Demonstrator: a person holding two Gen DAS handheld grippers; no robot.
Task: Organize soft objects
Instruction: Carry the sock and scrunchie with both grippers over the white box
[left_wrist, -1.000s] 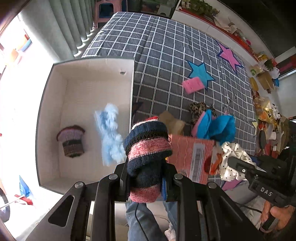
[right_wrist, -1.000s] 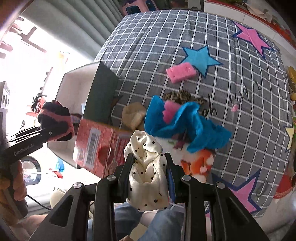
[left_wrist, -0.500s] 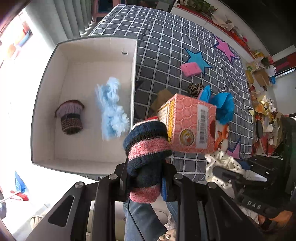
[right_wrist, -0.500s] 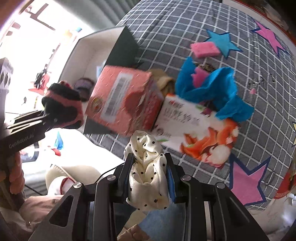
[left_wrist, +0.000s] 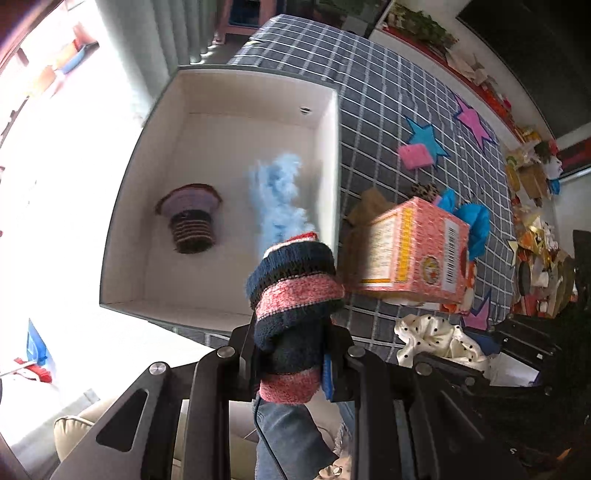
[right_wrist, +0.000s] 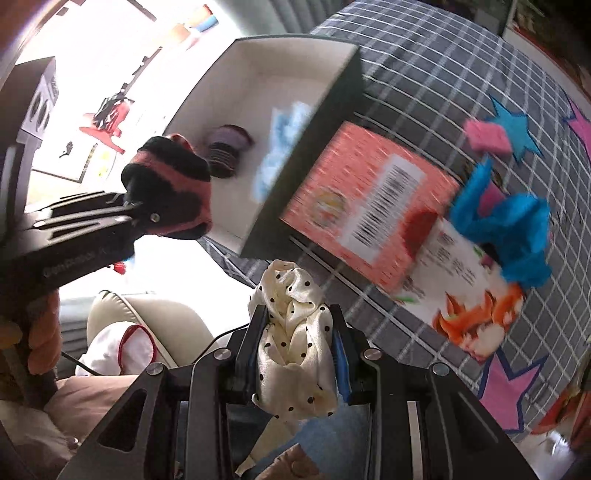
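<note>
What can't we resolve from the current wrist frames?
- Pink carton: print and barcode motion-blurred in the right wrist view.
- Tan item: left wrist view, mostly hidden behind the carton; identity unclear.
- Leopard-print item: too small to identify.
- Blue fluffy piece in the white box: blurred in both views, shape unclear.

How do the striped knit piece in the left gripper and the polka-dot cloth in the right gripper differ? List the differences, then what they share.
The knit piece is thick, woolly yarn; the cloth is thin, shiny fabric.
The knit piece has navy and pink bands; the cloth is cream with small black dots.
The knit piece holds a rounded, rolled shape; the cloth is crumpled in loose folds.
Shared: both are soft and clamped in a gripper, left or right, near the box.
</note>
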